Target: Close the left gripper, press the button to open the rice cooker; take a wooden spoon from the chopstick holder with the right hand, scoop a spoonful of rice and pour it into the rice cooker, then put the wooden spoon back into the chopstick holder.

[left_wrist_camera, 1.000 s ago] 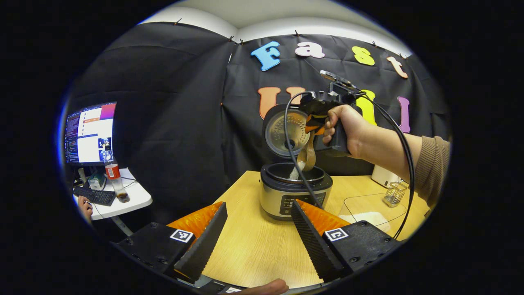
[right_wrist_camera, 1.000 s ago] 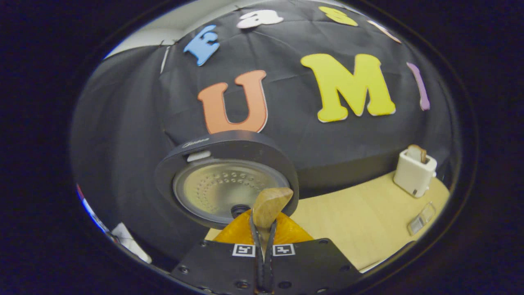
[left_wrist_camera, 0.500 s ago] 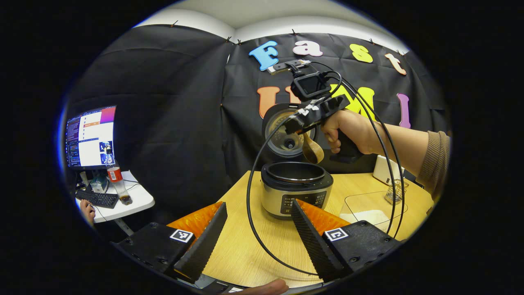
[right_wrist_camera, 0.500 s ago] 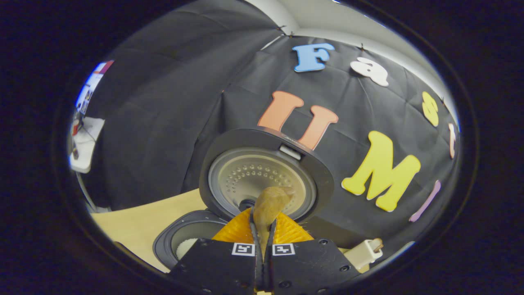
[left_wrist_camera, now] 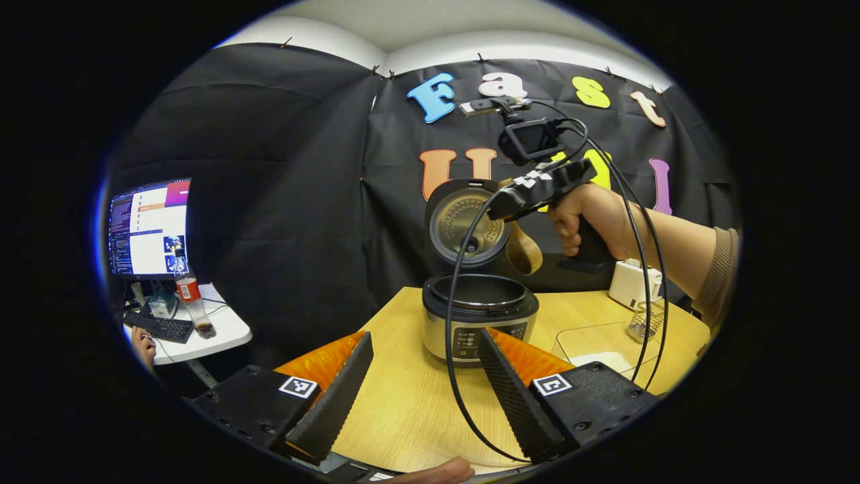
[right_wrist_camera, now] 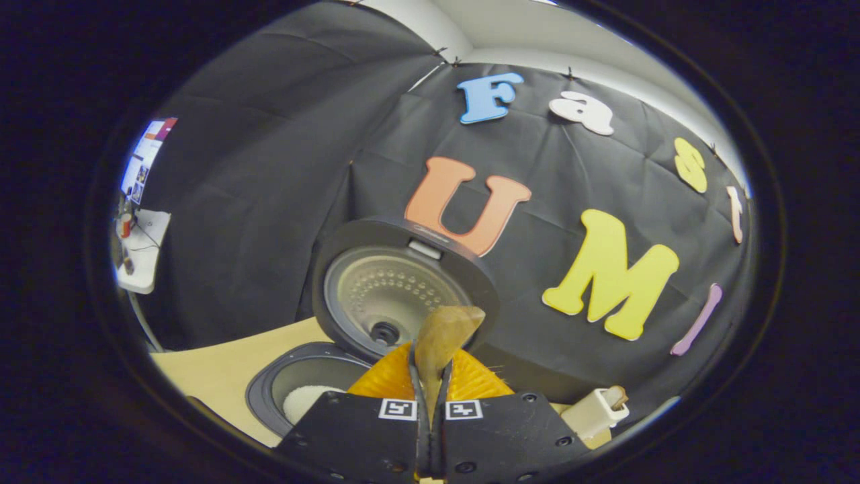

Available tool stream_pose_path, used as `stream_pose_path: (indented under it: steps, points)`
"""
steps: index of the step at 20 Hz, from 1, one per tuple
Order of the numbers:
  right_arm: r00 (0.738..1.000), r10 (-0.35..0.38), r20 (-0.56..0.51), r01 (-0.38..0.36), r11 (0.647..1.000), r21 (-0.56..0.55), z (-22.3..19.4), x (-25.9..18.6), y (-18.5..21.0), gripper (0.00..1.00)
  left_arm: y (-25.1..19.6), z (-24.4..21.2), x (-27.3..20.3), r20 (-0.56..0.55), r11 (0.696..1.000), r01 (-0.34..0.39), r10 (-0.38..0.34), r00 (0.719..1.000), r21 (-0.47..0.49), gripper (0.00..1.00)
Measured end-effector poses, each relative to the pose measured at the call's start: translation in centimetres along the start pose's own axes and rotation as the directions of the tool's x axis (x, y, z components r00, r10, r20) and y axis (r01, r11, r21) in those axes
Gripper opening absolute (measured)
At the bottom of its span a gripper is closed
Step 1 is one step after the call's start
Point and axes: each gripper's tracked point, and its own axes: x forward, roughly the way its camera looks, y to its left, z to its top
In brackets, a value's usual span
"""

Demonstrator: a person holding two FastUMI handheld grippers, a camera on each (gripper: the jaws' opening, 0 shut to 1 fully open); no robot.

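Note:
The rice cooker (left_wrist_camera: 478, 316) stands on the wooden table with its lid (left_wrist_camera: 467, 225) swung up. In the right gripper view white rice (right_wrist_camera: 302, 402) lies in its pot. My right gripper (right_wrist_camera: 430, 386) is shut on the handle of the wooden spoon (right_wrist_camera: 443, 336), whose bowl sticks out ahead in front of the lid (right_wrist_camera: 396, 296). From the left gripper view, that right gripper (left_wrist_camera: 527, 195) is held by a hand above and right of the pot, the spoon's bowl (left_wrist_camera: 523, 252) hanging below it. My left gripper (left_wrist_camera: 423, 396) stands open low over the table, in front of the cooker.
A wire chopstick holder (left_wrist_camera: 645, 321) stands at the right of the table beside a white appliance (left_wrist_camera: 631, 282). A clear board (left_wrist_camera: 605, 336) with a pile of rice (left_wrist_camera: 594, 359) lies right of the cooker. A black cable (left_wrist_camera: 453, 323) loops down before the cooker. A monitor (left_wrist_camera: 148, 228) stands at far left.
The right gripper has lifted the spoon out of the pot after tipping rice in, and moved up and to the right. The left gripper has stayed put.

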Motion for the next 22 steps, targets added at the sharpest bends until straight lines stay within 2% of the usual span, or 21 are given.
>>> stream_pose_path:
  steps: [2, 3, 4, 9, 14, 18, 20, 22]
  points:
    - [1.0, -0.024, -0.004, 0.024, 1.0, 0.016, -0.6, -0.5, -2.7, 0.01, -0.4, 0.4, 0.0, 0.009, 1.0, 0.0, 0.001, 1.0, -0.005, 1.0]
    - [0.999, -0.037, -0.014, 0.037, 0.999, 0.03, -1.2, -0.8, -4.2, 0.01, -0.7, 0.5, -0.1, 0.012, 1.0, -0.001, 0.001, 1.0, -0.006, 0.94]
    - [0.999, -0.047, -0.021, 0.048, 0.998, 0.045, -1.8, -1.3, -5.7, 0.01, -1.0, 0.6, -0.1, 0.017, 1.0, -0.002, 0.002, 1.0, -0.006, 1.0]
    - [0.991, -0.119, -0.055, 0.125, 0.985, 0.123, -5.5, -3.2, -13.9, 0.02, -2.4, 1.4, -0.4, 0.041, 1.0, 0.003, -0.003, 0.999, 0.001, 1.0]
    - [0.98, -0.181, -0.079, 0.194, 0.955, 0.223, -9.6, -5.5, -21.7, 0.02, -4.2, 2.5, -0.9, 0.072, 0.996, 0.047, -0.042, 0.997, -0.071, 1.0]
    - [0.963, -0.231, -0.138, 0.262, 0.922, 0.285, -15.1, -6.8, -27.3, 0.02, -4.0, 3.2, -0.9, 0.096, 0.99, 0.034, -0.021, 0.995, -0.136, 1.0]
    - [0.953, -0.239, -0.184, 0.288, 0.905, 0.314, -18.7, -7.1, -29.4, 0.02, -4.8, 3.4, -0.9, 0.101, 0.985, 0.056, -0.039, 0.994, -0.165, 0.96]
    - [0.944, -0.247, -0.217, 0.311, 0.884, 0.349, -21.8, -7.4, -31.2, 0.02, -5.9, 3.6, -1.0, 0.104, 0.988, 0.069, -0.054, 0.993, -0.141, 0.96]
